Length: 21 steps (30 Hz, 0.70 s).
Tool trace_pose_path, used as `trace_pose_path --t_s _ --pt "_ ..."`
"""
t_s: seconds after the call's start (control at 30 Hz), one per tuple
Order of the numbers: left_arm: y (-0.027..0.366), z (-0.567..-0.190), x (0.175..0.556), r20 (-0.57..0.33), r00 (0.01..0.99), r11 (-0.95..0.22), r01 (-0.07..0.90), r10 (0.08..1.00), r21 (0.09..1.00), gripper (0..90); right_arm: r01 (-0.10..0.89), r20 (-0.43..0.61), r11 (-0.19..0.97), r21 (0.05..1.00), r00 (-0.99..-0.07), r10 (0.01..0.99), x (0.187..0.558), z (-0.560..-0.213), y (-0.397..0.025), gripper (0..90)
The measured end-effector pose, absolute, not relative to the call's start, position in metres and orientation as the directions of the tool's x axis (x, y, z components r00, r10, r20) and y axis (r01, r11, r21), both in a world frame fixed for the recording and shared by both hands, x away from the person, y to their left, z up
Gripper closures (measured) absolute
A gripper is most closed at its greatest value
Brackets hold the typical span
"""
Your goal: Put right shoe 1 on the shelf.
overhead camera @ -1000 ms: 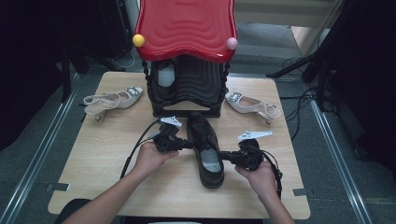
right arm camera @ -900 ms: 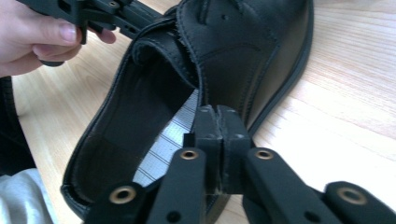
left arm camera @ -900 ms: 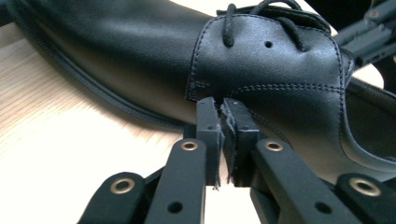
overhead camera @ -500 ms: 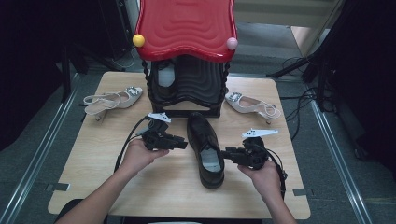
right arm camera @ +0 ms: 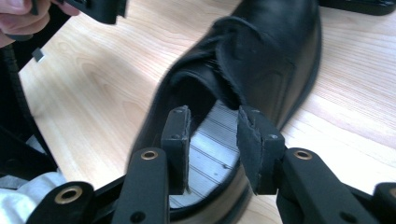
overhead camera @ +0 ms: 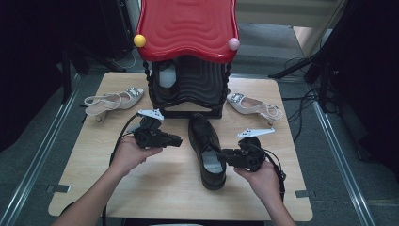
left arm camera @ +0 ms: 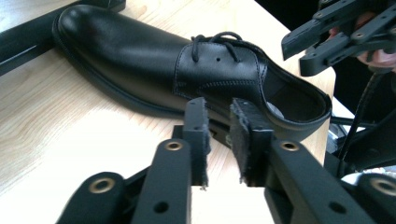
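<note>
Insole stripes (right arm camera: pixel 212 140) inside black shoe (right arm camera: pixel 261 56)

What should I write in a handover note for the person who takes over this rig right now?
Left tool: open, holding nothing, to the left of the black shoe, apart from it.
Right tool: open, at the shoe's heel opening, gripping nothing yet.
The shoe lies on the table in front of the red-topped rack. One pale sandal lies on the rack's left, another sandal on its right.
Done: nothing gripped yet.
Left: probably grasp the shoe; where it goes is unclear.
</note>
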<state>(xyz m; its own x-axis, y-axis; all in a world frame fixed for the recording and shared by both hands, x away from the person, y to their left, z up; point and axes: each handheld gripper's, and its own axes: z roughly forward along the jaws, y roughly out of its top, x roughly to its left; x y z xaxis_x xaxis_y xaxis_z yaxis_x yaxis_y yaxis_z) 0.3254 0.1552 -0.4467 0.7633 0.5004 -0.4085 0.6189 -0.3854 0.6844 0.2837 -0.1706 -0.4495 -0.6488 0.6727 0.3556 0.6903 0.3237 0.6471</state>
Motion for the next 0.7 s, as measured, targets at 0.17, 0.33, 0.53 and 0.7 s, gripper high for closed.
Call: trace_pose_path --t_s 0.17,0.33,0.53,0.7 --pt "0.159 -0.434 0.328 -0.415 0.768 -0.364 0.611 0.488 0.703 54.8 0.686 0.359 0.376 0.623 -0.677 0.643 0.281 -0.443 -0.151 62.3" --pt "0.162 -0.420 0.330 -0.370 0.792 -0.369 0.569 0.486 0.735 43.2 0.686 0.358 0.412 0.600 -0.691 0.628 0.282 -0.446 -0.140 60.8" --pt "0.163 -0.400 0.337 -0.347 0.818 -0.382 0.534 0.459 0.754 40.1 0.699 0.363 0.435 0.568 -0.687 0.630 0.287 -0.451 -0.130 58.4" --pt "0.159 -0.387 0.343 -0.336 0.806 -0.384 0.543 0.487 0.747 40.0 0.704 0.357 0.452 0.548 -0.685 0.635 0.293 -0.454 -0.122 58.4"
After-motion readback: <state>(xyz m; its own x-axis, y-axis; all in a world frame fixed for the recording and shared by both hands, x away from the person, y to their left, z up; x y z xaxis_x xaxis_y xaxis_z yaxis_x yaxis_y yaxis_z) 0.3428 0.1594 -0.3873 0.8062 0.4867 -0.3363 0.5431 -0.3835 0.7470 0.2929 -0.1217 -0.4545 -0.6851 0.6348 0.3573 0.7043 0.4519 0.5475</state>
